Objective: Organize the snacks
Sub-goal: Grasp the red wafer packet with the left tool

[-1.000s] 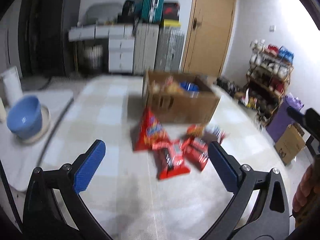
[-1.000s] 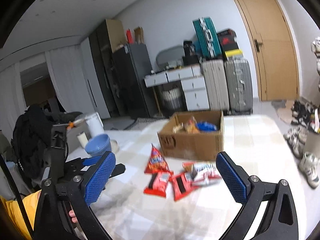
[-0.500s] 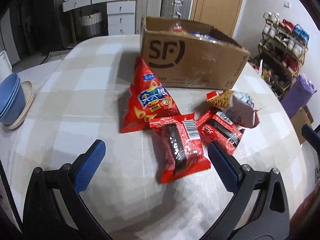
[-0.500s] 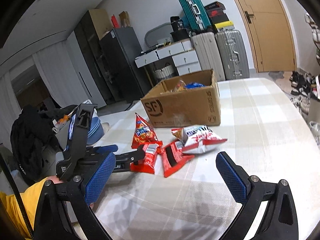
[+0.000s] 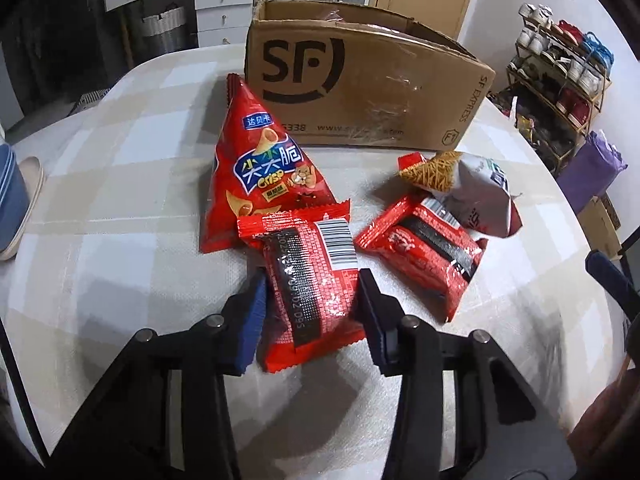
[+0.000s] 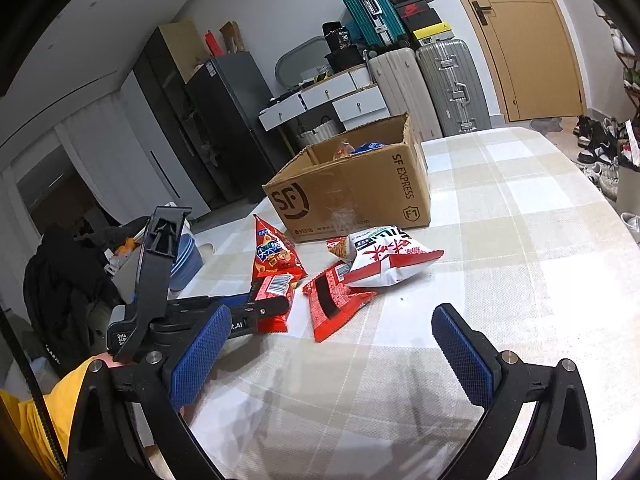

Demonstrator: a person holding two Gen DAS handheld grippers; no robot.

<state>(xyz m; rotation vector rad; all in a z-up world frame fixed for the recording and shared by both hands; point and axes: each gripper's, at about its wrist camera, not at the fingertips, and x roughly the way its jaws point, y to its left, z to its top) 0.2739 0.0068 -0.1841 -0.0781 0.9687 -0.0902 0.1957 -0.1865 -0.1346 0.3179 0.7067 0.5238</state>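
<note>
L gripper, black w/ blue ribbed pads, has just been closing; its jaws now sit narrow, one either side of a flat red foil snack packet w/ barcode & black strip, pads against packet's two long edges = clamped on it. Packet lies on the checked beige-white tablecloth of the table, toward near edge, its far end overlapping the lower corner of a red triangular crisp bag w/ blue label. Crisp bag leans just in front of the brown SF cardboard box, which stands mid-table toward far edge w/ some packets inside seen from R wrist view. Second red foil packet lies just R of the gripped one, not touching it, partly under a white-red puffed snack bag nearer table's R edge. Small orange-yellow noodle-print packet sits btw that bag & box. Blue bowl stack at table's L edge. R gripper hovers above tablecloth near near edge, jaws wide apart, nothing btw them, well clear of snacks. Yellow sleeve low L in R wrist view.
</note>
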